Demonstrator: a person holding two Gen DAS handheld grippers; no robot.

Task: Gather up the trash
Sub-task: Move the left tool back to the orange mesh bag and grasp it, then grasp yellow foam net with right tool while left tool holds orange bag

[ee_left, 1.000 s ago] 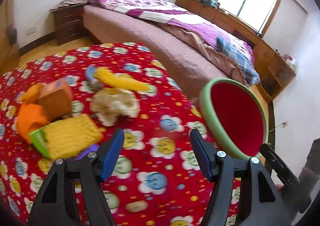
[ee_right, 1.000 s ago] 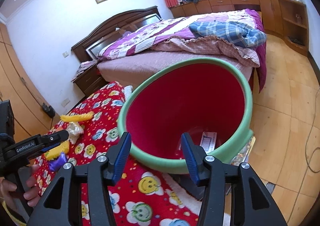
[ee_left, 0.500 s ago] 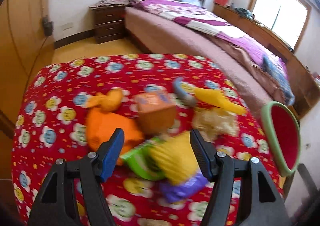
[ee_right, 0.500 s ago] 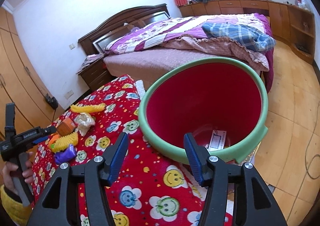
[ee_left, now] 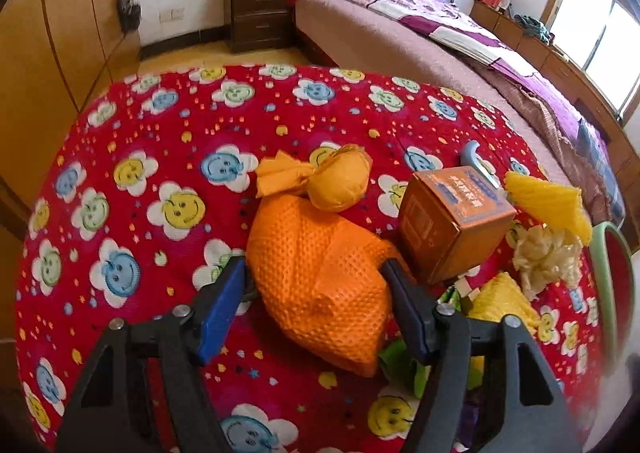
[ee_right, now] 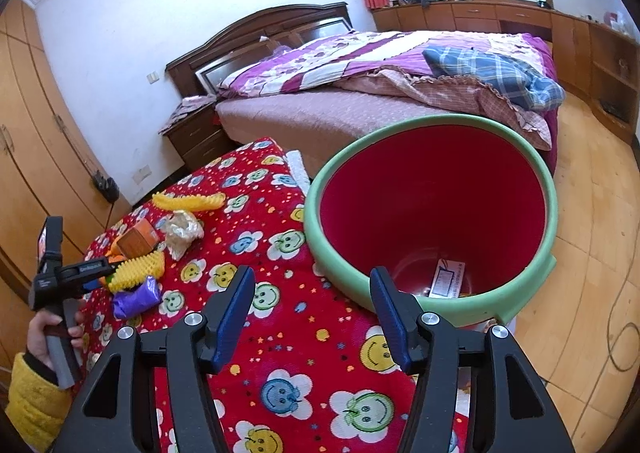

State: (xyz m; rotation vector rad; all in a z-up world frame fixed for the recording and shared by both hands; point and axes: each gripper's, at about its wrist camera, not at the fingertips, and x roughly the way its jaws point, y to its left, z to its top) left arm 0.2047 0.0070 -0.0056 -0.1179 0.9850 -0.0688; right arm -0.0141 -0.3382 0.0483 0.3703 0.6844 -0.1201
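A pile of trash lies on the red flower-print tablecloth [ee_left: 132, 157]. My left gripper [ee_left: 312, 285] hangs over it, jaws opening, with an orange mesh bag [ee_left: 304, 237] lying between the pads, which do not visibly press it. Beside the bag are a small orange pouch [ee_left: 340, 181], a brown box [ee_left: 452, 221], yellow foam netting [ee_left: 548, 205] and a crumpled pale wrapper [ee_left: 544, 261]. My right gripper [ee_right: 312, 293] is open with nothing between its fingers, above the cloth by the green-rimmed red bin [ee_right: 336, 273]. A paper slip [ee_right: 446, 277] lies inside the bin.
In the right wrist view, a hand [ee_right: 40, 333] in a yellow sleeve holds the left gripper [ee_right: 72, 273] beside a purple wrapper [ee_right: 136, 299]. A bed [ee_right: 360, 101] stands behind the table, a nightstand [ee_left: 260, 13] near its head, wardrobes [ee_right: 32, 133] to the left.
The left gripper swung left and down from the bin side to the trash pile; the orange bag now sits between its jaws. The right gripper drew back from the bin and its jaws widened.
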